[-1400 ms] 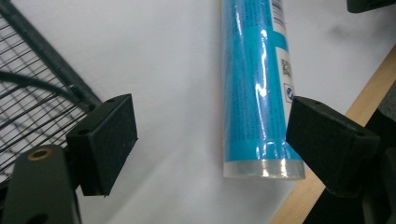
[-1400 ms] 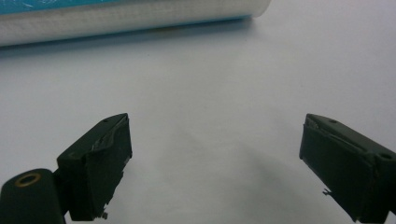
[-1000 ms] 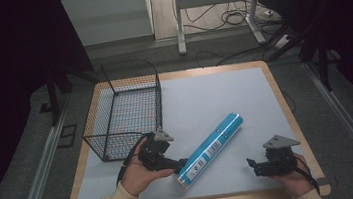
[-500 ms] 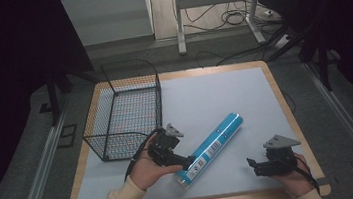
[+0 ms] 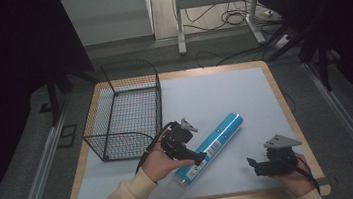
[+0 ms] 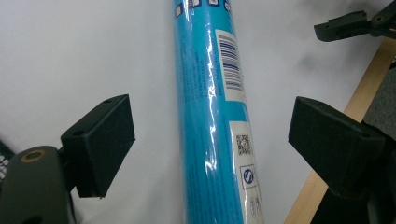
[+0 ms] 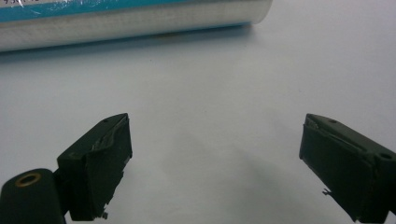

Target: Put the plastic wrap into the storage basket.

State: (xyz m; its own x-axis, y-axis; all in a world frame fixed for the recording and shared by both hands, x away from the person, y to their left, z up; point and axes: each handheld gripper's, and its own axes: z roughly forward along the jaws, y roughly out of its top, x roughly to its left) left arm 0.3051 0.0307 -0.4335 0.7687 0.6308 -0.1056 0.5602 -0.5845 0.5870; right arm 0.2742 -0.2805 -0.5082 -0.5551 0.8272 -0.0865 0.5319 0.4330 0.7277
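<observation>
With the left gripper (image 6: 212, 140) spread wide astride the long blue plastic-wrapped tube (image 5: 209, 147), which lies flat just beside the black wire basket (image 5: 124, 110), nothing is yet gripped, so the jaws are best lowered evenly and closed squarely across the tube's girth.

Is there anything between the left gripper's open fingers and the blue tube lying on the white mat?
Nothing visible. In the left gripper view the left gripper is open, its black padded fingers flanking the long blue plastic-wrapped tube with bare white mat in the gaps. The black wire basket stands apart, to the left in the high view.
</observation>
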